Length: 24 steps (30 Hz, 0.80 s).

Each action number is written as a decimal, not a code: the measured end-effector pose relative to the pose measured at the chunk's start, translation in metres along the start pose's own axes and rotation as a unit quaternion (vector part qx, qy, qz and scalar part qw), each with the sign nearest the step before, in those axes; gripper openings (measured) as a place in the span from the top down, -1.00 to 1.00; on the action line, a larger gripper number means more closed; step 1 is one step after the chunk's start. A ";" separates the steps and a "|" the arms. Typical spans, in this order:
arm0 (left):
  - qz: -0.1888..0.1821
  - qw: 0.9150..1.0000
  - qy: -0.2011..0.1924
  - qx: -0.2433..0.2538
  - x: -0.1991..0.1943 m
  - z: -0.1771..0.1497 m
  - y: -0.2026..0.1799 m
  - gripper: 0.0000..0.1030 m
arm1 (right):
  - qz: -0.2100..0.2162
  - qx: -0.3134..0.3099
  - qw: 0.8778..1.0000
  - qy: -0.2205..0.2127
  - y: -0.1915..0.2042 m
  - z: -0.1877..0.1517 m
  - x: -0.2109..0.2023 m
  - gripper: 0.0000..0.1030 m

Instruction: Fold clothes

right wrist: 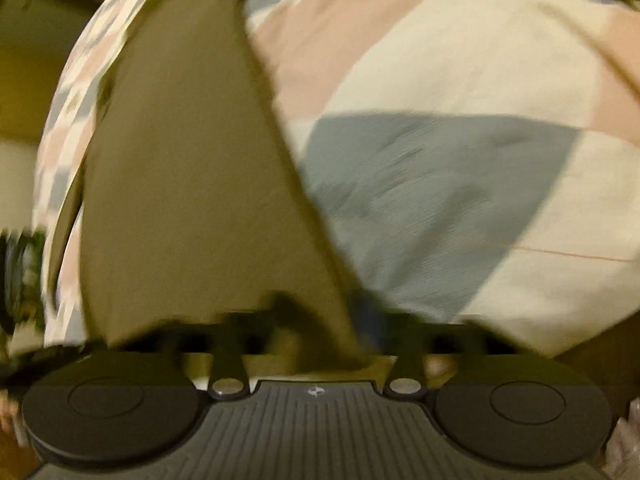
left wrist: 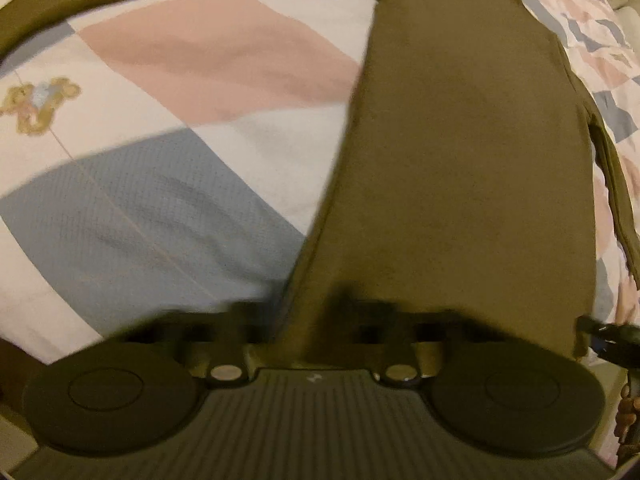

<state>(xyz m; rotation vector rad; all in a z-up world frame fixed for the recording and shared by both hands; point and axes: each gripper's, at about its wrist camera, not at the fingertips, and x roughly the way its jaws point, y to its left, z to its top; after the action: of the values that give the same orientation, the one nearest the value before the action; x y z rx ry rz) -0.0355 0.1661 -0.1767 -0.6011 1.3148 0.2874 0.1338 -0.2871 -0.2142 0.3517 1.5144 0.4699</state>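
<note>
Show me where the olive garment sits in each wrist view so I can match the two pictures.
Left wrist: olive garment fills centre-right, running from the top edge down to the left tool.
Right wrist: olive garment fills centre-left, reaching down to the right tool.
Shared landmark: the grey patch of the quilt beside the garment's edge.

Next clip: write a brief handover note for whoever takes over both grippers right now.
Left gripper: the olive-green garment runs between its fingers; looks gripped, blur hides the jaws.
Right gripper: same garment, edge between its fingers; grip unclear, blurred.
The garment stretches across the pink, grey and cream patchwork bedspread, one sleeve alongside.
Done: garment spread out.
Left: no fold visible yet; fold it.
</note>
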 end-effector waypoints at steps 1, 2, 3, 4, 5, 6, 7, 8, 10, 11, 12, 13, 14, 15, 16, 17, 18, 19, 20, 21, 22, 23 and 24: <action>-0.001 1.000 -0.002 0.000 -0.003 -0.002 -0.003 0.97 | 0.004 -0.006 1.000 0.000 0.001 0.001 -0.006 0.92; -0.005 1.000 -0.008 -0.001 -0.008 -0.005 -0.005 0.97 | 0.008 -0.013 1.000 -0.002 0.003 0.003 -0.012 0.92; -0.014 1.000 -0.020 -0.003 -0.018 -0.009 -0.006 0.97 | 0.012 -0.019 1.000 -0.003 0.004 0.004 -0.018 0.93; -0.024 0.999 -0.032 -0.007 -0.027 -0.013 -0.006 0.97 | 0.021 -0.016 1.000 -0.011 0.002 0.006 -0.029 0.93; -0.031 0.998 -0.043 -0.013 -0.035 -0.018 -0.004 0.97 | 0.030 -0.013 0.999 -0.019 0.000 0.008 -0.040 0.94; -0.039 0.998 -0.055 -0.019 -0.044 -0.023 -0.002 0.97 | 0.030 -0.019 0.999 -0.027 -0.001 0.008 -0.050 0.94; -0.043 0.997 -0.062 -0.024 -0.050 -0.028 0.000 0.97 | 0.026 -0.025 0.999 -0.030 -0.002 0.008 -0.055 0.94; -0.037 0.997 -0.059 -0.028 -0.048 -0.032 0.001 0.96 | 0.022 -0.031 0.999 -0.032 -0.003 0.007 -0.059 0.95; -0.005 0.999 -0.038 -0.024 -0.031 -0.036 -0.002 0.95 | 0.002 -0.027 0.999 -0.025 -0.008 0.006 -0.050 0.95; 0.022 0.999 -0.020 -0.019 -0.019 -0.037 -0.005 0.94 | -0.012 -0.027 1.000 -0.012 -0.007 0.006 -0.038 0.92; 0.057 0.998 0.000 -0.012 -0.005 -0.037 -0.007 0.82 | -0.026 -0.026 0.999 0.002 -0.006 0.005 -0.027 0.85; 0.084 0.996 0.017 -0.006 0.006 -0.037 -0.008 0.75 | -0.039 -0.026 0.999 0.016 -0.004 0.005 -0.015 0.63; 0.096 0.995 0.025 -0.001 0.009 -0.037 -0.008 0.72 | -0.053 -0.025 0.998 0.029 -0.003 0.004 -0.003 0.55; 0.099 0.995 0.024 0.005 0.006 -0.037 -0.010 0.70 | -0.063 -0.037 0.997 0.032 0.003 0.001 -0.001 0.47; 0.102 0.994 0.023 0.012 0.003 -0.037 -0.011 0.68 | -0.069 -0.042 0.996 0.028 0.008 -0.002 -0.004 0.28; 0.110 0.993 0.025 0.019 0.000 -0.037 -0.013 0.58 | -0.075 -0.046 0.996 0.024 0.012 -0.005 -0.007 0.02; 0.126 0.991 0.032 0.029 -0.003 -0.037 -0.014 0.45 | -0.092 -0.037 0.995 0.020 0.013 -0.007 -0.011 -0.05; 0.141 0.988 0.039 0.039 -0.006 -0.038 -0.016 0.45 | -0.104 -0.023 0.994 0.012 0.014 -0.010 -0.017 -0.05; 0.156 0.985 0.048 0.050 -0.009 -0.038 -0.018 0.46 | -0.114 -0.009 0.993 0.005 0.015 -0.014 -0.023 -0.08; 0.170 0.982 0.054 0.059 -0.014 -0.038 -0.020 0.46 | -0.110 0.011 0.994 -0.006 0.016 -0.017 -0.030 -0.10; 0.177 0.981 0.052 0.067 -0.021 -0.037 -0.023 0.46 | -0.105 0.032 0.994 -0.016 0.017 -0.021 -0.038 -0.17; 0.175 0.981 0.042 0.075 -0.032 -0.036 -0.028 0.45 | -0.097 0.049 0.994 -0.029 0.020 -0.026 -0.046 -0.28; 0.167 0.982 0.029 0.084 -0.044 -0.034 -0.034 0.41 | -0.089 0.062 0.993 -0.043 0.025 -0.031 -0.054 -0.32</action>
<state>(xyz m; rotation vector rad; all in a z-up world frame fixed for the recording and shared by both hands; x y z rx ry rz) -0.0563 0.1252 -0.1300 -0.2443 1.4791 0.4309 0.1009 -0.2946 -0.1562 0.3255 1.4784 0.2184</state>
